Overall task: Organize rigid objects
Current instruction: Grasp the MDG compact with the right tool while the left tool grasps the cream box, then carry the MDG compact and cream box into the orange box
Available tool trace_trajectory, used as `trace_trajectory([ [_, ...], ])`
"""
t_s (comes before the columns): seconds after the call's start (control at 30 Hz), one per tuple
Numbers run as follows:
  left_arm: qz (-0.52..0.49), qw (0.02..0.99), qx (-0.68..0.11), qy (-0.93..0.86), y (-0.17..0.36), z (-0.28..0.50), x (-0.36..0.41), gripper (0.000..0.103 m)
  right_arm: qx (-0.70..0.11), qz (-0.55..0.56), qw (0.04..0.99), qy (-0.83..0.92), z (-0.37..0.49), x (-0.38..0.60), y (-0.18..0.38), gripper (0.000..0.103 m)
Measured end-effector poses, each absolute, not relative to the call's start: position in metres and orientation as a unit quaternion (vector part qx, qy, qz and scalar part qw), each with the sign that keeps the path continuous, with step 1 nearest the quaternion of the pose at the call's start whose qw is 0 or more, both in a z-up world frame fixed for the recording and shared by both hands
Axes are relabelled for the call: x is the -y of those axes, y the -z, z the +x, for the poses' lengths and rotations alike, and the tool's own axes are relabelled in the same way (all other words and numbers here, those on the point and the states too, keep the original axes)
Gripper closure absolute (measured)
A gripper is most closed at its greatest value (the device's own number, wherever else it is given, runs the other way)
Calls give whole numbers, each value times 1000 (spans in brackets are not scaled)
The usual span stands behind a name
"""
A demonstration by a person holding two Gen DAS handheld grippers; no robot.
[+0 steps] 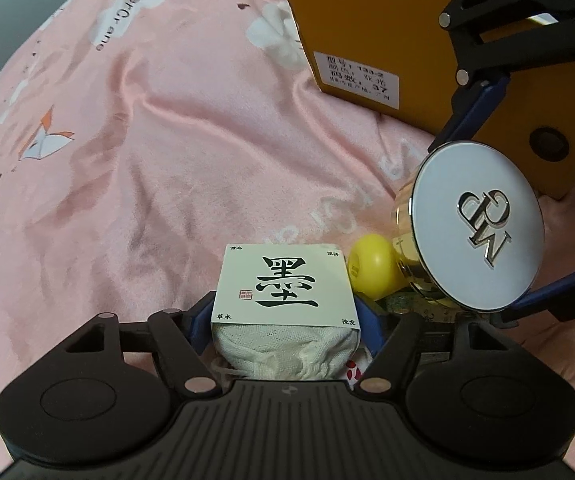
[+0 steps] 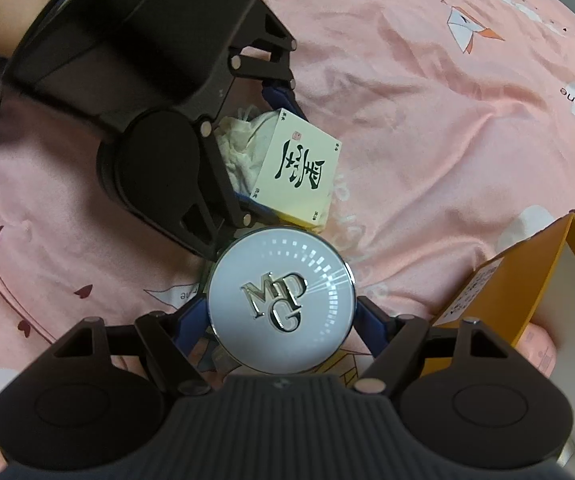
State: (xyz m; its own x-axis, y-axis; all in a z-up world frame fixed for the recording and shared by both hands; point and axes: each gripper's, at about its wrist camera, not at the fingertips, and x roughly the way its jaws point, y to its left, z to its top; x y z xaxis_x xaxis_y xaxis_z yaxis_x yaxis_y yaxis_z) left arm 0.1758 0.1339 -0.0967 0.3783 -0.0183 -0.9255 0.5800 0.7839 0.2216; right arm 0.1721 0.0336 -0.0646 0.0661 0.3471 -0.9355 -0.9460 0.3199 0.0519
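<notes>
On a bed spread with a pink printed sheet (image 1: 147, 128), two hand-held tongs work side by side over a small cluster of toiletries. Nearest the left camera, the left gripper (image 1: 283, 304) straddles a white paper-sleeved bundle (image 1: 285, 284), a cloth-wrapped block whose sleeve bears a large black Chinese character; the blue fingers (image 1: 367, 316) stand close against both sides of the sleeve, the jaws partly open, though whether the pads actually press on it cannot be told from either view. Just to the right of the bundle lies a small yellow rounded object (image 1: 371, 266) (partly hidden, its kind unclear). Right of that again, the right gripper (image 2: 283, 312) grips a gold-sided jar with a round silver lid (image 1: 479, 228) embossed with raised letters; its blue fingers meet the jar on opposite sides, the jaws wide around it, and the jar sits tilted, lid facing the left camera. Whether the jar rests on the sheet or hangs clear of it is hard to judge. Beyond the jar, farther from the bundle, stands an open orange cardboard box (image 1: 367, 32) with a white printed label on its end wall and a white interior. A person's forearm (image 2: 15, 12) shows at the edge of the right view, behind the left gripper.
</notes>
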Motion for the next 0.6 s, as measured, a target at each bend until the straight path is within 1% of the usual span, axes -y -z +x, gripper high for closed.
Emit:
trace_trajectory([
  [0.27,238,816,-503,154,71,156,-139,23,-456,-304,674,-494,166,-25,47,27],
  [0.47,219,843,-474,130,36,139,-140,23,-434,-297,694,-491,162,-16,24,27],
  [0.6,223,852,-457,128,12,130,-130,23,-418,-287,713,-484,164,-5,6,27],
])
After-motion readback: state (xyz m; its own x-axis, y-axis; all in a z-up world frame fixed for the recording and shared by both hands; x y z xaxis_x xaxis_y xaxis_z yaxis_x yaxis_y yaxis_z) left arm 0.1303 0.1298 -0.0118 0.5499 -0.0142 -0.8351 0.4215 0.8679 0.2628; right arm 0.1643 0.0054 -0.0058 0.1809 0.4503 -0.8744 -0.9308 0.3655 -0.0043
